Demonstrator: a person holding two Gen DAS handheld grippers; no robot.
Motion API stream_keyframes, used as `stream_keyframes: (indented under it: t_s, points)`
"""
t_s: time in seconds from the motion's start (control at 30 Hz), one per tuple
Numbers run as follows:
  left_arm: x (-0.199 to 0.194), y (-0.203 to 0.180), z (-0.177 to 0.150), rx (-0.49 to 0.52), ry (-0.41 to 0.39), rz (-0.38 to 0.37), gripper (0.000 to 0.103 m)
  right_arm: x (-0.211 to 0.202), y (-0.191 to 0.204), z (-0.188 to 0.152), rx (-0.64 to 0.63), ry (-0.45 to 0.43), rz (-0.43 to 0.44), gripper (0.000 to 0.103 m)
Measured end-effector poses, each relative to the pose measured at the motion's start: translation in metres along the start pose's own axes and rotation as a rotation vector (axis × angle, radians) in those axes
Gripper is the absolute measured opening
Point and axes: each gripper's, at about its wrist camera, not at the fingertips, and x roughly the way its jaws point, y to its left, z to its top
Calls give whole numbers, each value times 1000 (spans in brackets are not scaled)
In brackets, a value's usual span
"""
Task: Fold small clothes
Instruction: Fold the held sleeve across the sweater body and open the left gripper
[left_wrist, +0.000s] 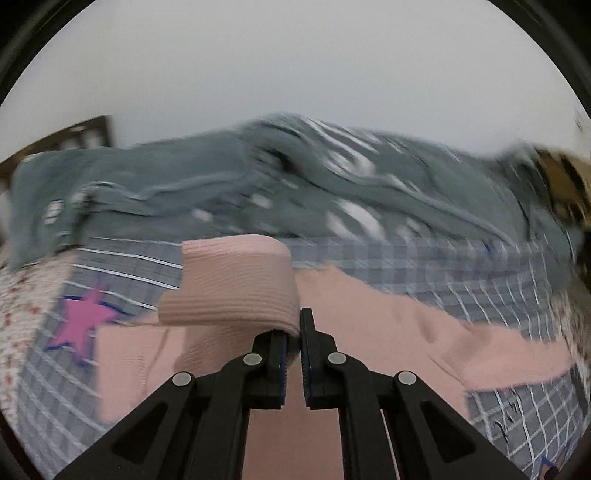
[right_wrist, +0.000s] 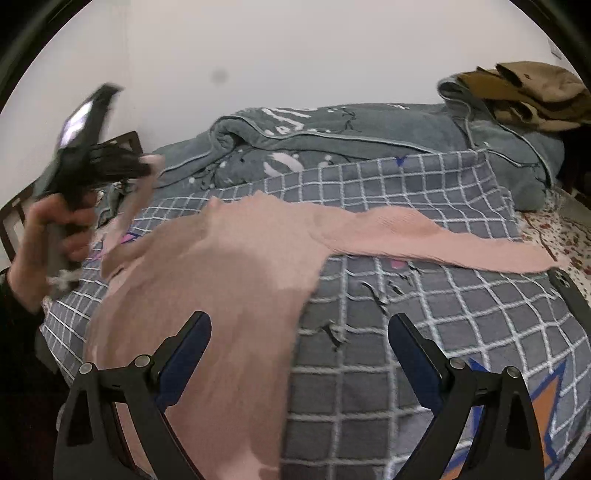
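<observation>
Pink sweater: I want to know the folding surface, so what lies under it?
The pink sweater lies on a grey checked blanket with star prints. What the blanket looks like beneath the sweater is covered. The left gripper lifts one sleeve.

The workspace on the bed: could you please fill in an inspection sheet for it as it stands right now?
Surface: grey checked bedspread with star prints, over a floral sheet.
Job's things: pink sweater lies spread out, one sleeve stretched out flat, the other sleeve's cuff lifted.
Clutter: grey-green blanket bunched at the back; brown garment on top of it.
Grippers: left gripper shut on the cuff; right gripper open, empty, above the sweater's body.
Cables: nothing seen.
Surroundings: plain white wall; dark bed frame at the edge; a hand holds the left gripper.
</observation>
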Motion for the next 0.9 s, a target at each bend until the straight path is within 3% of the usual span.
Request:
stream_keyframes:
  t_s: [0.1,0.2,0.33,0.37,0.4,0.47,0.53,0.63,0.8,0.87,0.9]
  points:
    - [26,-54,-27,76,64,-58,7,0,-10,-8,12,22,-2,95]
    - [47,-84,-52,137,137,-104,11,2,-17,-14,26,27,-2,95]
    - [47,-75,-59,147,164,-147,15,9,-18,-18,36,39,7,95]
    - [44,-64,-57,130,155,-141,33,13,-18,-17,35,42,14,95]
    - [42,-56,-55,112,144,-137,61,17,-16,-15,33,43,20,95]
    - [34,-26,-48,55,85,-133,83,26,-13,-10,30,43,28,95]
    - [22,5,-46,31,23,-115,83,38,-7,-1,27,40,45,95]
    - [16,47,-44,24,7,-26,83,54,4,13,19,36,69,95]
    - [29,125,-44,-62,34,82,83,88,19,44,-18,31,48,95]
    - [40,149,-48,-95,48,92,83,103,21,55,-29,45,13,90]
    - [45,160,-50,-110,57,80,83,111,21,60,-38,53,-3,83]
